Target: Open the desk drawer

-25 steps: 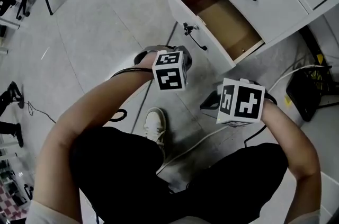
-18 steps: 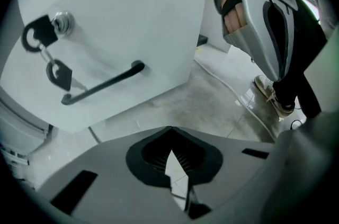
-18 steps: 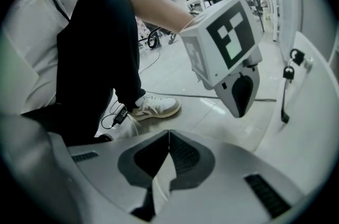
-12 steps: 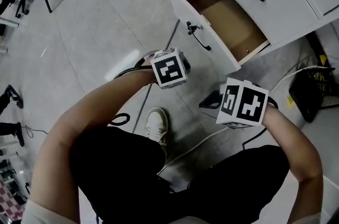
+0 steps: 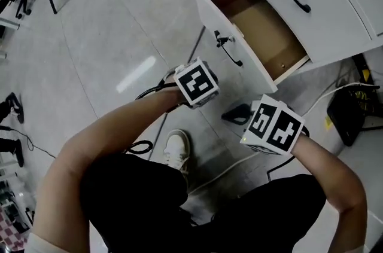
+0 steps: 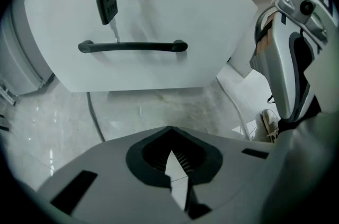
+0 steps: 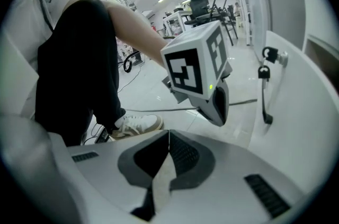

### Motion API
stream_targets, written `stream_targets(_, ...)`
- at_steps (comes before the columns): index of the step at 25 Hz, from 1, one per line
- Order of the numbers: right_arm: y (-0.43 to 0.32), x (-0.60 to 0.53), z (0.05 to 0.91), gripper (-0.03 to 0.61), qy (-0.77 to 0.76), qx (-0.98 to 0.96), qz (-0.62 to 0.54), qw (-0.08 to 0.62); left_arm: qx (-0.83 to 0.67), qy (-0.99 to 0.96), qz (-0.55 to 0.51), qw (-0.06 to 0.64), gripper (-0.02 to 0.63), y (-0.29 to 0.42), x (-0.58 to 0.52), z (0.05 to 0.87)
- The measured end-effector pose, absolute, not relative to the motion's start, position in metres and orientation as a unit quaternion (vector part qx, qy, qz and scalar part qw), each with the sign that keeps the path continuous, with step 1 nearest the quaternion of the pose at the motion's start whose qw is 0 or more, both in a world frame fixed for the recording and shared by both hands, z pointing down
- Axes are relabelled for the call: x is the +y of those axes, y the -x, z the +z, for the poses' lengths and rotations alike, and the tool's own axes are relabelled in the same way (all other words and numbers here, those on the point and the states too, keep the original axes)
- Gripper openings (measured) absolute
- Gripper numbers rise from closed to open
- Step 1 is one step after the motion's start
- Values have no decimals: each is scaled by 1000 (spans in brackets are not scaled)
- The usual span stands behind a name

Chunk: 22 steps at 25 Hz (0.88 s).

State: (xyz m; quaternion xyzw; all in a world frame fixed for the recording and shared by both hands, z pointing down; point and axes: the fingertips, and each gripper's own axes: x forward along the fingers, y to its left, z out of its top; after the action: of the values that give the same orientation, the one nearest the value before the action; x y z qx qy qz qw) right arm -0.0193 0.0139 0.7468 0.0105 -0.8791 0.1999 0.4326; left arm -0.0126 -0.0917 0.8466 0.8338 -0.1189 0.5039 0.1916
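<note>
The white desk drawer (image 5: 263,27) stands pulled out ahead of both tongs, touching neither. The left tongs (image 6: 170,157) have just rolled and sunk, clenched on nothing; the right tongs (image 7: 168,151) are clenched empty too. The job looks done. The left gripper view meets the front's black bar handle (image 6: 132,47) and dangling key fob (image 6: 106,3); only the head view shows the bare brown inside.

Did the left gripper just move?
Yes. The left gripper rolled: its marker cube now sits skewed against the black handle on the open white drawer, hardly nearer.
</note>
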Motion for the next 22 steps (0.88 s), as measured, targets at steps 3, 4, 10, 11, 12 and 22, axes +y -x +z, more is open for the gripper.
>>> stream_targets(3,24,7,743,15,-38,-884,209,416,-135,-827,499,222,5,11,-94,852)
stream_targets(4,25,5,741,15,-43,-887,205,413,-136,-826,496,230,5,10,-95,852)
stream_targets(10,25,-2,738,15,-63,-896,189,398,-137,-825,499,227,5,11,-94,855)
stream_targets(11,26,-4,736,15,-65,-897,189,394,-135,-826,498,226,5,10,-95,856)
stream_targets(12,27,-5,735,15,-65,-898,188,392,-135,-826,500,223,5,11,-97,857)
stream_targets(22,29,-6,752,15,-49,-894,202,397,-129,-825,502,223,5,15,-101,868)
